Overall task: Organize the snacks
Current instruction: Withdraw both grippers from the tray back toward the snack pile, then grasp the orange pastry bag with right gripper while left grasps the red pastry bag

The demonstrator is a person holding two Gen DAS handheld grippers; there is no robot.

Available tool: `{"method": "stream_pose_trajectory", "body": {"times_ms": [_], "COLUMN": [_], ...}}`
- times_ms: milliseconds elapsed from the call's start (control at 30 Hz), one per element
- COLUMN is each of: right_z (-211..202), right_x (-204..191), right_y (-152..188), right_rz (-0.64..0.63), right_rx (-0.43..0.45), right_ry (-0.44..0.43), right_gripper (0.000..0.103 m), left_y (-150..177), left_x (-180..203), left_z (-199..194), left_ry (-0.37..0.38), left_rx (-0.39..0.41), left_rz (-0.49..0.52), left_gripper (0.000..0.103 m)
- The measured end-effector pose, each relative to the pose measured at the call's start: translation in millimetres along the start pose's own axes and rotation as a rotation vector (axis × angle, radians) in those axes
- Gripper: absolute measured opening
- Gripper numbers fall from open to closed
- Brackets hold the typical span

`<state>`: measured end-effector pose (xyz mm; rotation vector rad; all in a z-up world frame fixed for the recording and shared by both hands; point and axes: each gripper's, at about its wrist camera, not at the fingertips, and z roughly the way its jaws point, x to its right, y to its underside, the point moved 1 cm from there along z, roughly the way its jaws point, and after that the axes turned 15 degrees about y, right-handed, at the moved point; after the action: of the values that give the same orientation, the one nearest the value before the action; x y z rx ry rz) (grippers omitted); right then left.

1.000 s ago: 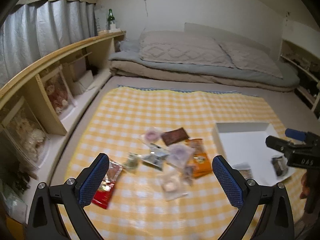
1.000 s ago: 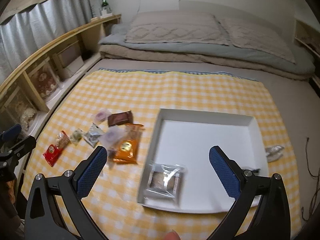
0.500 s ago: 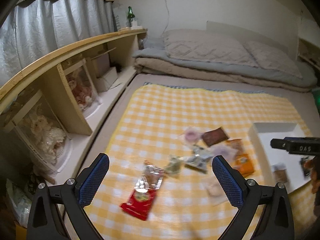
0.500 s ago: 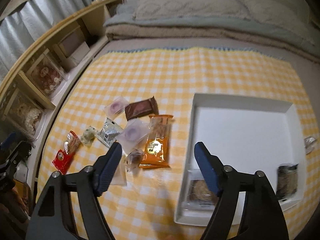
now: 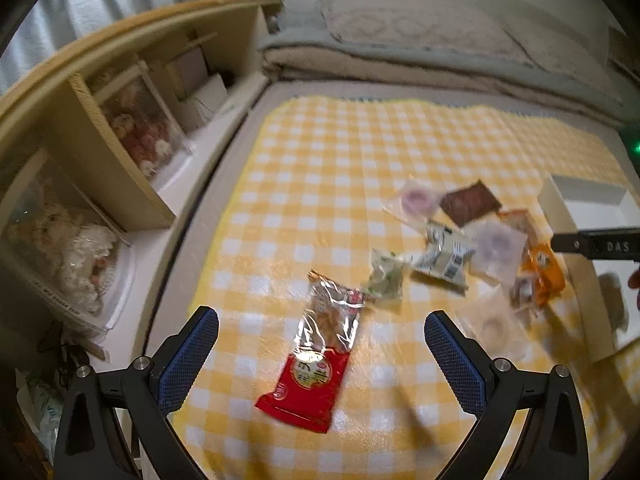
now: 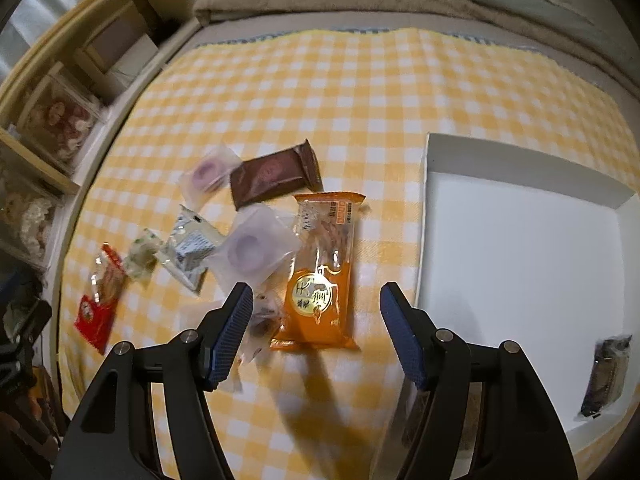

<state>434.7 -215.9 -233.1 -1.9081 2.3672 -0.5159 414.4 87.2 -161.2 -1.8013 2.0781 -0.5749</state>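
Observation:
Several snack packets lie on a yellow checked cloth [image 5: 332,152]. My left gripper [image 5: 322,354] is open and empty, straddling a red packet [image 5: 316,364]. My right gripper [image 6: 316,332] is open and empty, with its fingers on either side of the near end of an orange packet [image 6: 322,268]. Around it lie a brown packet [image 6: 276,174], two clear packets with purple rings [image 6: 252,250], a white packet [image 6: 188,248] and a small green one [image 6: 140,254]. A white tray [image 6: 520,248] on the right holds a dark packet [image 6: 606,374].
A wooden shelf unit [image 5: 100,120] with boxed dolls runs along the left edge of the cloth. Folded bedding and pillows [image 5: 420,40] lie at the far end. The right gripper's body [image 5: 596,244] shows at the right edge of the left wrist view.
Both grippers have moved left and down toward the cloth. The left now hangs over the red packet, the right over the orange packet, away from the tray. The right jaws have narrowed.

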Motion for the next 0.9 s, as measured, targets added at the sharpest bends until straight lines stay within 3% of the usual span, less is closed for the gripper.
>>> {"method": "stream_pose_trajectory", "body": {"times_ms": [267, 500, 533, 567, 633, 900], "right_z": [25, 44, 46, 48, 52, 39], "right_x": [-19, -23, -23, -24, -28, -31], "right_y": [-5, -3, -2, 0, 4, 37], "right_rz": [-0.057, -0.089, -0.093, -0.105, -0.148, -0.252], "right_rx": [-0.029, -0.054, -0.058, -0.063, -0.078, -0.085], "right_ry": [0.023, 0.095, 0.101, 0.107, 0.119, 0.096], "right_gripper": [0.068, 0.068, 0.064, 0.052, 0.043, 0.041], "left_y": [-8, -2, -1, 0, 2, 7], "left_x": [-8, -22, -24, -25, -29, -38], "left_z": [36, 59, 63, 65, 71, 85], "left_ry": [0.011, -0.003, -0.001, 0.002, 0.025, 0.045], "left_rx": [-0.043, -0.105, -0.118, -0.125, -0.150, -0.230], "left_rz": [-0.004, -0.047, -0.052, -0.056, -0.068, -0.087], "left_gripper": [0.103, 0.103, 0.101, 0.100, 0.095, 0.073]}}
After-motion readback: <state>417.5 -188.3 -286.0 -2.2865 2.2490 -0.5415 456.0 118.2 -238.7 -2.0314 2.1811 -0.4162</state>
